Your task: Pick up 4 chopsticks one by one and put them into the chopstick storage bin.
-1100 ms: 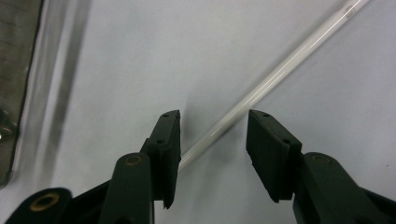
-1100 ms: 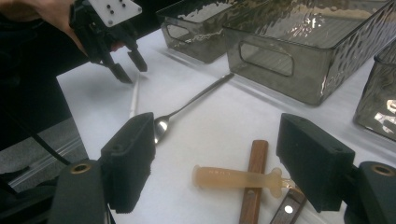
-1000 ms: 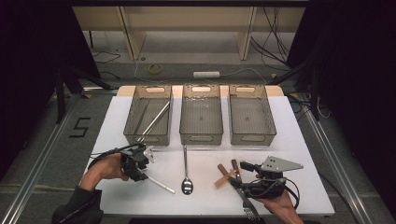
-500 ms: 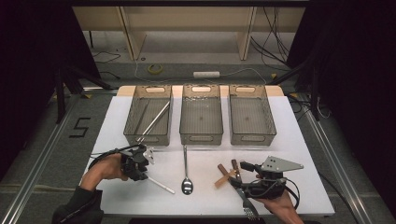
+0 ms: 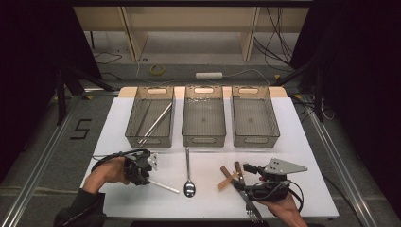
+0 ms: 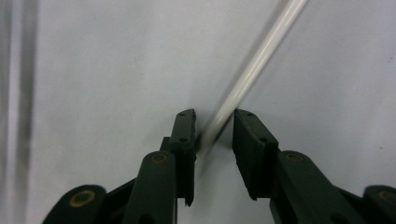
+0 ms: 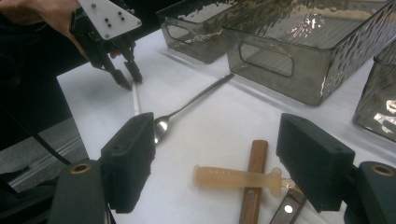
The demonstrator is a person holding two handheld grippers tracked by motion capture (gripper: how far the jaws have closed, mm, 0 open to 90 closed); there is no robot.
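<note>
2 hands rest low at the near edge of the white table, each holding a gripper. The left gripper points down at a white stick; its jaws have just been closing and now stand narrowly apart with the stick between them, the left pad touching it, the right pad just clear. The stick is thin, pale and glossy, lying flat left of the spoon. The right gripper stands wide open, gripping nothing, over a beige handle stamped with faint, unreadable letters.
</note>
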